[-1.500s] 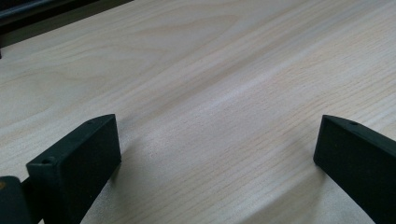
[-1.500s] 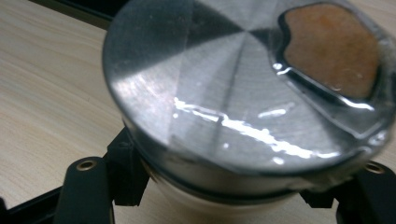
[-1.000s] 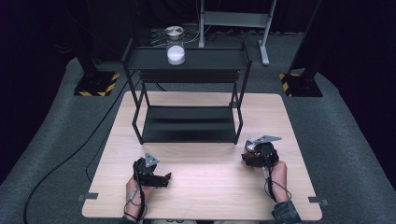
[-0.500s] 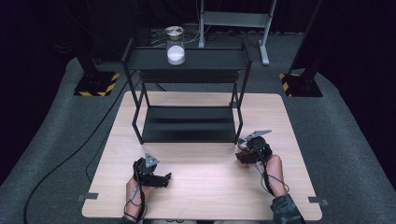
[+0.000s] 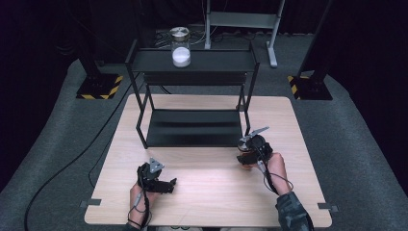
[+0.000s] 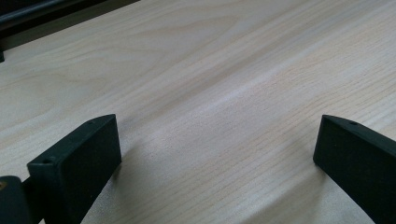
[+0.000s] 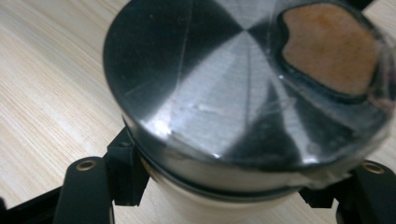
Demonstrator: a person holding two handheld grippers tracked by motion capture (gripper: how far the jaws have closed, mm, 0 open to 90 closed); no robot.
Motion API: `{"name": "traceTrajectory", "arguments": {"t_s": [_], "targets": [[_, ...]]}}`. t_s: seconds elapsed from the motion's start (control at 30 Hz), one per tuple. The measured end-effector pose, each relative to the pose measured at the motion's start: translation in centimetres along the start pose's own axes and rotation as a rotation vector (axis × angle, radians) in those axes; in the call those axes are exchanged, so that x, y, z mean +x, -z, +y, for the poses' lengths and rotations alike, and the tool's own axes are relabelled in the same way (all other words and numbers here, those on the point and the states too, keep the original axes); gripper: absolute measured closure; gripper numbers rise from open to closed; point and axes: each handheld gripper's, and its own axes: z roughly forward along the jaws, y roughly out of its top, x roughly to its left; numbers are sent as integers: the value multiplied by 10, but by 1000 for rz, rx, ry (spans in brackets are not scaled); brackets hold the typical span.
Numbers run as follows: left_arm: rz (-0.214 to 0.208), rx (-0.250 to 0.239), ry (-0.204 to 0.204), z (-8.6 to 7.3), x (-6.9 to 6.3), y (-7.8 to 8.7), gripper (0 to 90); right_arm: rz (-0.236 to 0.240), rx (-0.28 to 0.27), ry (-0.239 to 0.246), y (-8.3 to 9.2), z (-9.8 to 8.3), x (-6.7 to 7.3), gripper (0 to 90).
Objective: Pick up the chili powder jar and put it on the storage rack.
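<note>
Jar (image 7: 243, 93): we find it pinched between the right gripper's two black jaws, which press on its body just below the lid.

High view
- Right gripper (image 5: 250, 153): we see it in the person's right hand, over the wooden table (image 5: 211, 202), just in front of the near right leg of the black shelf rack (image 5: 192, 60); a brownish thing sits in its grip, too small here for us to name.
- Left gripper (image 5: 161, 185): we see it in the left hand, low over the table's near part, well apart from the right gripper and short of the rack's lower shelf.
- Second jar (image 5: 181, 47): we note a metal-lidded glass jar with white contents standing upright on the rack's top shelf, far beyond both grippers.

Left gripper view
- Jaw state: we find the two black jaws spread wide, with bare wood grain between them and nothing held.
- Surroundings: a dark edge of the rack crosses the far upper left corner, well ahead of the jaws.

Right gripper view
- Lid (image 7: 219, 79): brushed metal, round, directly above the jaws and very near the lens.
- Lid window: a clear patch at the upper right shows brown contents.
- Jar body: pale below the lid rim, sitting between the jaws.
- Background: light wood of the table lies behind the jar, left of the jaws.
</note>
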Motion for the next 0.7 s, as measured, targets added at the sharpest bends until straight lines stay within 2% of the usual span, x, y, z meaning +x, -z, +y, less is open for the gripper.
{"name": "traceTrajectory", "arguments": {"t_s": [0.37, 0.7], "targets": [[-4, 2, 2, 0, 1, 0, 1, 12, 49, 26, -8, 22, 3, 308], [-5, 0, 7, 0, 1, -1, 1, 15, 65, 48, -11, 39, 4, 308]]}}
